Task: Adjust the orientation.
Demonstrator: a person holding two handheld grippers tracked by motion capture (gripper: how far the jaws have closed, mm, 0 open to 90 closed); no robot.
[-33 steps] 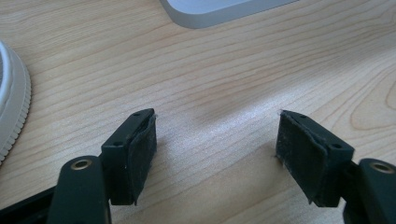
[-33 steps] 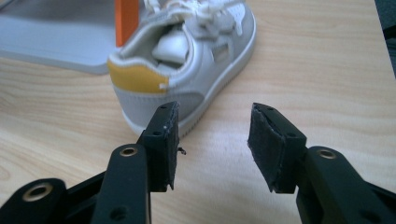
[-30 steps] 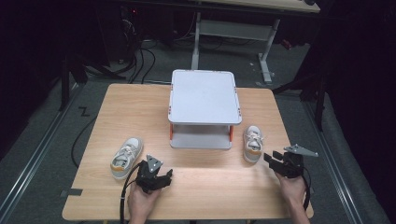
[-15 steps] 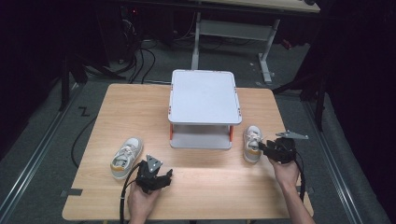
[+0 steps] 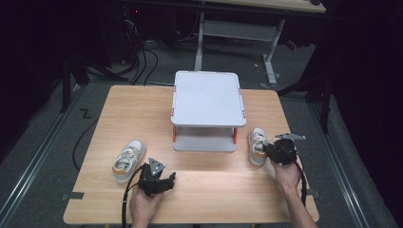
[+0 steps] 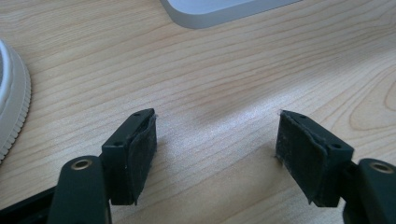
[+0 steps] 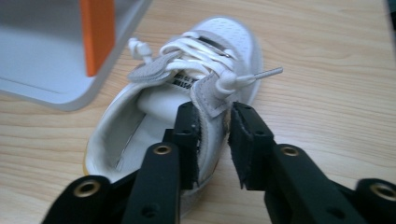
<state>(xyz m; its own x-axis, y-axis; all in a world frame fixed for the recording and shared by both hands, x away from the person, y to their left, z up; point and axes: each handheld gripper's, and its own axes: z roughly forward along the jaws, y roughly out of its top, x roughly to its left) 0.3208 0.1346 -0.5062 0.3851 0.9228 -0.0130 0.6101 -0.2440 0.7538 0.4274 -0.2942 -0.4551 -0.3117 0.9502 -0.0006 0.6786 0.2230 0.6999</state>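
My right tool (image 7: 215,140) has its two black jaws set on either side of the collar wall of the small white lace-up sneaker (image 7: 187,93), one jaw inside the opening and the other outside. The gap is narrow; the inner pad touches the wall, but I cannot tell whether the outer pad presses it yet. This shoe lies flat on the light wooden desk (image 5: 214,185), just to the right of the grey two-tier plastic stand with orange posts (image 5: 207,97), with its toe pointing away from me. In the right gripper view the white laces and a loose lace tip sit just beyond the jaws, and one orange post of the stand rises at the upper left, close to the shoe's side.

My left tool (image 6: 215,149) rests low over the bare desk at the near left, jaws spread wide with nothing between them. From above I see it at (image 5: 154,180) in my left hand (image 5: 145,206), its cable trailing off the near edge. The second white sneaker with a tan sole (image 5: 128,154) lies just ahead and to the left of it, apart from the jaws; its ribbed sole edge shows at the left margin of the left gripper view. The two shoes lie well apart, with the stand between them farther back.
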